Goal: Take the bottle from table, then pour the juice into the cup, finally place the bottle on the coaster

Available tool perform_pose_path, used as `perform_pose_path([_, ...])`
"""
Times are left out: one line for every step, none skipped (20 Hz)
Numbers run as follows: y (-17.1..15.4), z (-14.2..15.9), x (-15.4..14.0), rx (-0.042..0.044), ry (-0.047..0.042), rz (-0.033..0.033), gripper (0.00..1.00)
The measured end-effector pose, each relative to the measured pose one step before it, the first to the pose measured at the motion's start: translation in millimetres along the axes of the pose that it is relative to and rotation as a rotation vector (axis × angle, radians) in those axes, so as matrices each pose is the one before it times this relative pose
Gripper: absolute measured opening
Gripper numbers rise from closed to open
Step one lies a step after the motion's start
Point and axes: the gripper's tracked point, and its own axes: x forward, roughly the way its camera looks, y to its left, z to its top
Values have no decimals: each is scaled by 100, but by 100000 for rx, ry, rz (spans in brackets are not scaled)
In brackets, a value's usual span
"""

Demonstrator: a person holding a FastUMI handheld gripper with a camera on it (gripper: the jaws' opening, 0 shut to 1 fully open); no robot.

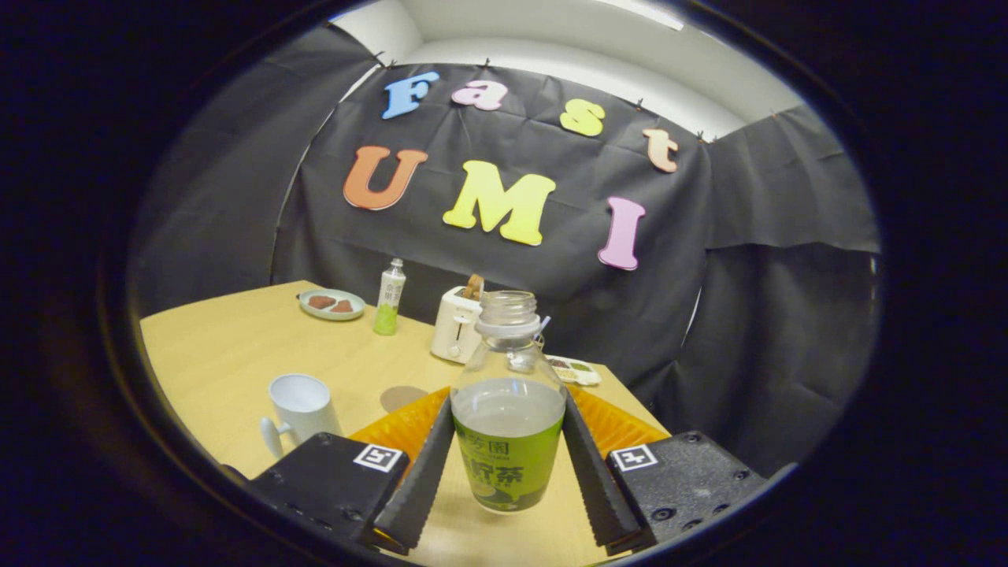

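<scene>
An uncapped clear bottle (509,409) with a green label stands upright between my fingers, about half full of pale liquid. My gripper (509,417) is shut on it, with one finger (425,472) pressed against each side of the label. I cannot tell whether its base touches the wooden table (228,354). A white cup (299,405) with a handle stands on the table left of the fingers. A round brown coaster (400,398) lies flat between the cup and the bottle, partly hidden by my left finger.
Beyond the bottle are a white toaster (457,323) with a slice in it, a small green-and-white bottle (389,298), a plate with food (331,304) and a small dish (579,370). The table's right edge runs close behind the right finger.
</scene>
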Motion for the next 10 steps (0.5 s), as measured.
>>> perform_pose_path([372, -96, -37, -1395, 405, -673, 82])
perform_pose_path([506, -283, 14, -1906, 910, -666, 82])
perform_pose_path([463, -131, -75, -2459, 506, -910, 82])
perform_pose_path([435, -160, -9, -3126, 380, -866, 82])
perform_pose_path([634, -25, 143, -4004, 377, -901, 82])
perform_pose_path([426, -227, 187, -4804, 418, -1220, 82])
perform_pose_path([416, -285, 150, -5974, 623, -1447, 82])
perform_pose_path([511, -40, 309, -6083, 461, -1631, 82])
perform_pose_path([448, -126, 291, -7063, 771, -2359, 82])
perform_pose_path([237, -7, 102, -5903, 316, -2574, 82])
